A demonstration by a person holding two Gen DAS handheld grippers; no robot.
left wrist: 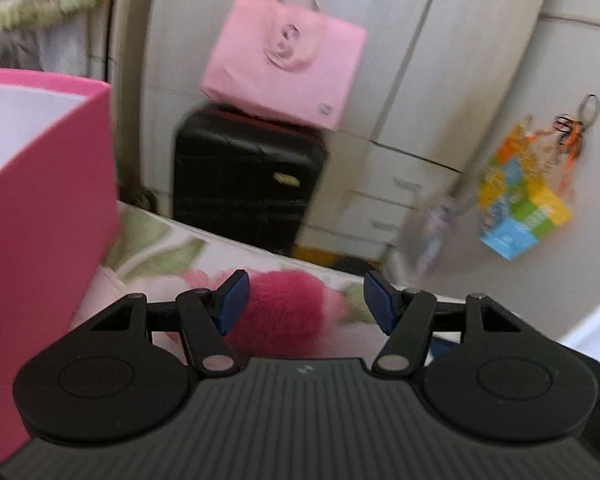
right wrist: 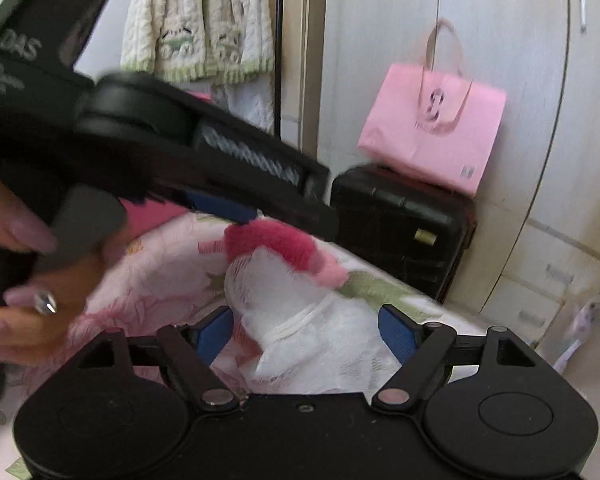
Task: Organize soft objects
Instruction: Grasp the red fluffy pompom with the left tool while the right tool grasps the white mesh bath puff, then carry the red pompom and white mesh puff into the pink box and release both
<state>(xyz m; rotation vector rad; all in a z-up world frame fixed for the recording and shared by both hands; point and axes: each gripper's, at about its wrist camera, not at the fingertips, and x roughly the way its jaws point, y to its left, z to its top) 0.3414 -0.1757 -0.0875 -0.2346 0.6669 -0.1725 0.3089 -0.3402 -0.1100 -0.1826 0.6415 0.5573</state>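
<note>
1. Clearly a pick is about to happen; the left gripper (left wrist: 306, 300) hangs low over the floral bedspread (left wrist: 160, 240) with its blue pads spread wide and nothing between them; the fuzzy magenta plush (left wrist: 284, 312) lies on the cover just beyond the tips, and I cannot tell whether either pad touches it.

2. Over on the right, the right gripper (right wrist: 306, 334) is likewise wide open and empty; a white mesh bag (right wrist: 308, 320) lies crumpled on the bed between and beyond its fingers, its near edge just at the tool.

3. From that side the magenta plush (right wrist: 276, 244) sits at the far end of the mesh bag, touching it; the left tool crosses above it from the left, held by the person's left hand (right wrist: 32, 276).

4. A bright pink box (left wrist: 48, 200), open at the top, stands on the bed at near left, beside the left gripper; in my judgement that is where the soft things go, though nothing shows it for sure.

5. The step in hand, I would say, is reaching for the plush; next the left pads must straddle it and close gently, since fur compresses and could slip; then lift it left toward the box.

6. A black suitcase (left wrist: 248, 180) stands well beyond the bed, out of the way.
</note>
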